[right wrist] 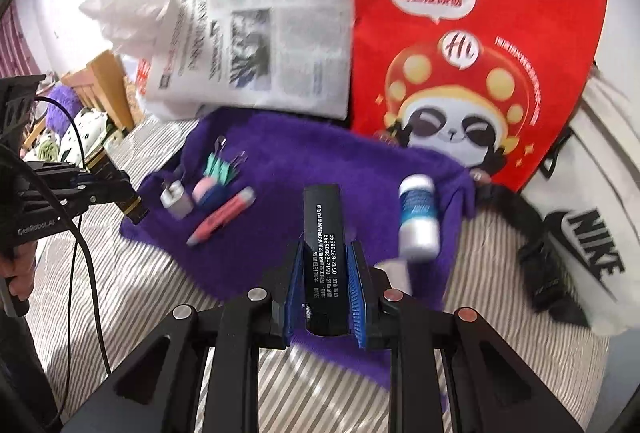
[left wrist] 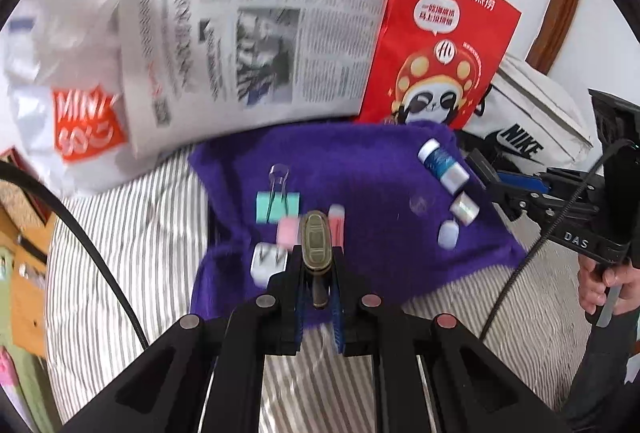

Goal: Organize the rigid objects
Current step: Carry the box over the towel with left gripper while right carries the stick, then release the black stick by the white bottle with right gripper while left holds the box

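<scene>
Brass-coloured metal shows between the jaws of the left hand-held gripper [left wrist: 318, 261], which is clamped on a small oval-headed bronze tool [left wrist: 317, 241], held by its narrow stem with the head poking forward above the purple towel [left wrist: 360, 161]. It looks stiff, dense for its size and smooth, so a grip on the thin stem could let it swivel; a hold nearer the broad head would probably be steadier. The right hand-held gripper [right wrist: 326, 269] is closed on a black printed box [right wrist: 320, 233], taken by its two long sides near the rear end; this one is likely light and rigid, though a thin carton may dent under a hard squeeze, and its glossy faces could slip against the blue pads. Both things are carried over the towel, which lies on a striped bed [left wrist: 120, 253]. On the left of the towel a green binder clip [left wrist: 278, 205], a pink eraser [left wrist: 289, 231], a white plug adapter [left wrist: 266, 263] and a pink pen [right wrist: 224, 217] sit crowded close together, so little room is left there. On the right a white and blue bottle [right wrist: 418, 221] lies on its side and would probably roll if nudged; smaller white pieces lie just beside it. A red paper bag [right wrist: 460, 53], a newspaper [left wrist: 256, 33] and a white Nike bag [right wrist: 580, 241] hem in the far edge.
</scene>
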Demonstrator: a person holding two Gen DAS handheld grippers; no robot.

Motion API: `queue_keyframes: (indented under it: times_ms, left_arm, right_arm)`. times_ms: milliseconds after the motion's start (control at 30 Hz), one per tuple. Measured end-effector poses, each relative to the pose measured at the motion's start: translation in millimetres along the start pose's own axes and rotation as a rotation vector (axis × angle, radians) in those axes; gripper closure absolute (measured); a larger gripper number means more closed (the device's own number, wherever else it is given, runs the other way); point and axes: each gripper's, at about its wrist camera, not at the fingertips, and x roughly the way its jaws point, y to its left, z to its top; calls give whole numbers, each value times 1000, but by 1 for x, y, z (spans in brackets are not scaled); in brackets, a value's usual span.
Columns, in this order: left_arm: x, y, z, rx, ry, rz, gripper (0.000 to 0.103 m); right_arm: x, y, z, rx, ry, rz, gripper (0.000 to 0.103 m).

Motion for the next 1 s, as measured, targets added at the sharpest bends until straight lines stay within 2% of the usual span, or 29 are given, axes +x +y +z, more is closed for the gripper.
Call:
queue_keyframes:
  times_ms: [133, 333, 533, 667, 767, 1000]
  left_arm:
    - [12, -3, 22, 8, -6, -14, 92]
    - [35, -4, 41, 13, 0, -40, 92]
    - [52, -2, 35, 15, 32, -56, 92]
    - [59, 2, 33, 5, 42, -55, 92]
    - [61, 4, 31, 3, 47, -61, 92]
    - [65, 3, 31, 7, 57, -72, 92]
  right_arm:
    - [6, -11, 17, 5, -11, -14, 81]
    - [25, -26, 19, 65, -11, 2, 81]
    - [56, -32, 12, 82, 52, -12, 81]
    - [76, -31, 8, 73, 83, -59, 81]
    - [85, -31, 6, 61, 91, -86, 81]
    - [101, -25, 4, 62, 108, -88, 81]
